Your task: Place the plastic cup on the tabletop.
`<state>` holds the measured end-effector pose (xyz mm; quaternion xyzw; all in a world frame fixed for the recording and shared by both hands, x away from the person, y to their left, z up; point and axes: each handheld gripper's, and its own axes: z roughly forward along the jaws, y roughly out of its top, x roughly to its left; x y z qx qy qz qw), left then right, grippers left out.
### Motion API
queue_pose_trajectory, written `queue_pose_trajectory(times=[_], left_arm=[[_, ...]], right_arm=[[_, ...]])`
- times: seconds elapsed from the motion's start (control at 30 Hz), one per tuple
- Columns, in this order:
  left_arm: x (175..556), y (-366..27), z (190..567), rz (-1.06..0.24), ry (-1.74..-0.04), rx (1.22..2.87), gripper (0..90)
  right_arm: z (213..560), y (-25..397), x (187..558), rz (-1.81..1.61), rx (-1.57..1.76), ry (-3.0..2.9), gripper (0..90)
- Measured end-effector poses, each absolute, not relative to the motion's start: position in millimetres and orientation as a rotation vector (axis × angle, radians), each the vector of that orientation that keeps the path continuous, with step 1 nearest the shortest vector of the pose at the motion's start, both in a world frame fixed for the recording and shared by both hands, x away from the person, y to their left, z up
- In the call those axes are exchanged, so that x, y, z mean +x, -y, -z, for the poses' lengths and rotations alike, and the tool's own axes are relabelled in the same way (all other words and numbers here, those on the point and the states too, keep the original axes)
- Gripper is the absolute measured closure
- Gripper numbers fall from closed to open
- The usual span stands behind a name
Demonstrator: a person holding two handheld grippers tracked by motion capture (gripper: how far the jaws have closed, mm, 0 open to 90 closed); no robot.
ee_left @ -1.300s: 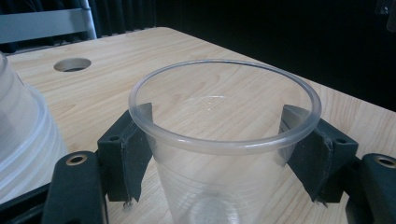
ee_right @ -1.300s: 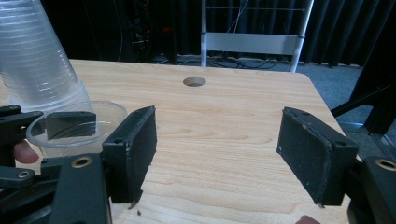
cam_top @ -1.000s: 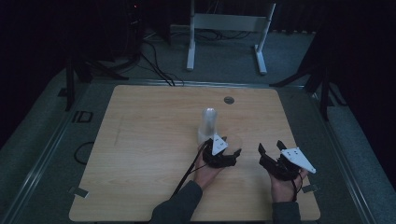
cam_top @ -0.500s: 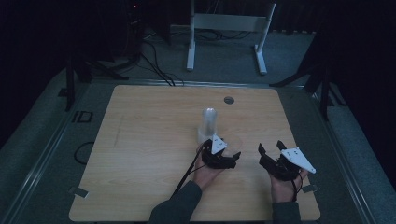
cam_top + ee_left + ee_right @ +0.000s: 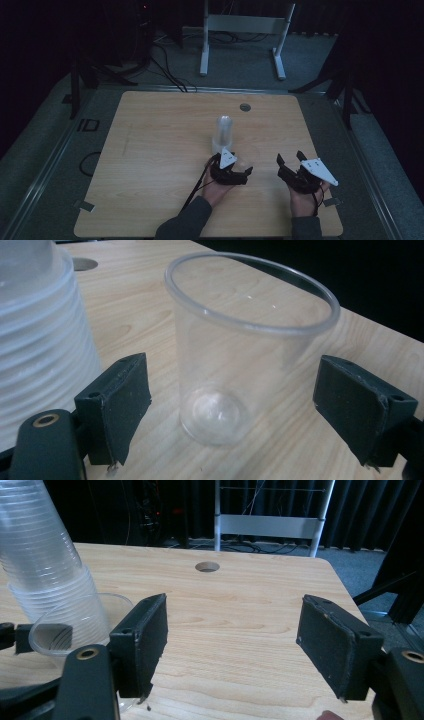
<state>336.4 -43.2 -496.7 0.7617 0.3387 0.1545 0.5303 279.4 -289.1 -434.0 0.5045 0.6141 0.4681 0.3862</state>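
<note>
Between the left claw's point(image 5: 230, 410) spread jaws stands an upright clear cup point(image 5: 245, 345); right claw point(image 5: 240, 645) gapes empty

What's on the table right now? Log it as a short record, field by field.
surface: wooden table with a round hole
stack: clear cups nested upside down
single cup: clear cup upright, empty, beside the stack
left gripper: open, jaws either side of the single cup, not touching
right gripper: open, nothing between jaws
</note>
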Motion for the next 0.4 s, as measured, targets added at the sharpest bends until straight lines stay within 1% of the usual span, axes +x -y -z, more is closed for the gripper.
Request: queue_pose_trajectory(times=[0.4], left_arm=[[330.3, 36.0, 498.7, -0.354, -0.821, 1.811, 15.2]], right_arm=[[434.3, 290.0, 279.7, -1.191, 1.288, -1.563, 27.9]])
